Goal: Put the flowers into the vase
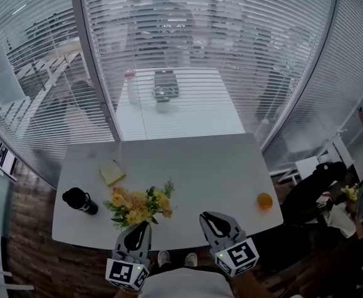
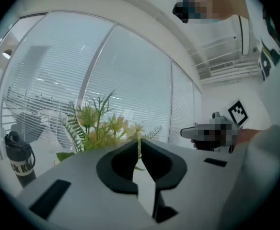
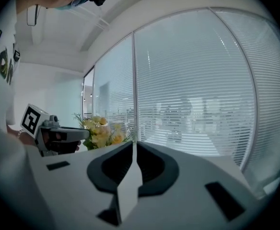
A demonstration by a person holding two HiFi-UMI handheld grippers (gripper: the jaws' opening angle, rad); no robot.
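1. A pair of shoes (image 1: pixel 175 258) shows on the wood floor below the near edge of the white desk (image 1: pixel 200 166).
2. The left tool (image 1: pixel 145 225) is over the near edge of the desk, left of centre. In its own view, the left tool (image 2: pixel 139 145) has its jaws drawn almost together. They pinch a thin green stem that runs up between the tips.
3. The right tool (image 1: pixel 204 216) is just to the right, apart from the left one. In its own view, the right tool (image 3: pixel 132 145) has its jaws closed tip to tip, with nothing between them.
4. The flowers (image 1: pixel 138 207) are a yellow bunch with green fern leaves, directly ahead of the left tool's tips. The left gripper view shows the flowers (image 2: pixel 101 126) rising past the jaws. The right gripper view shows the flowers (image 3: pixel 99 133) off to the left, beside the other tool. I cannot tell whether the bunch rests on the desk or hangs clear of it.
5. The black vase (image 1: pixel 80 200) is shaped like a bottle and stands near the desk's left edge, left of the flowers and apart from them. It stands upright in the left gripper view, at (image 2: pixel 19 158).
6. A small orange ball (image 1: pixel 265 200) lies near the right edge.
7. A pale yellow pad (image 1: pixel 112 172) lies further back, beyond the flowers.
8. A glass wall with blinds (image 1: pixel 231 36) runs behind the desk. Through it shows a second white desk (image 1: pixel 188 113) with a dark object on it.
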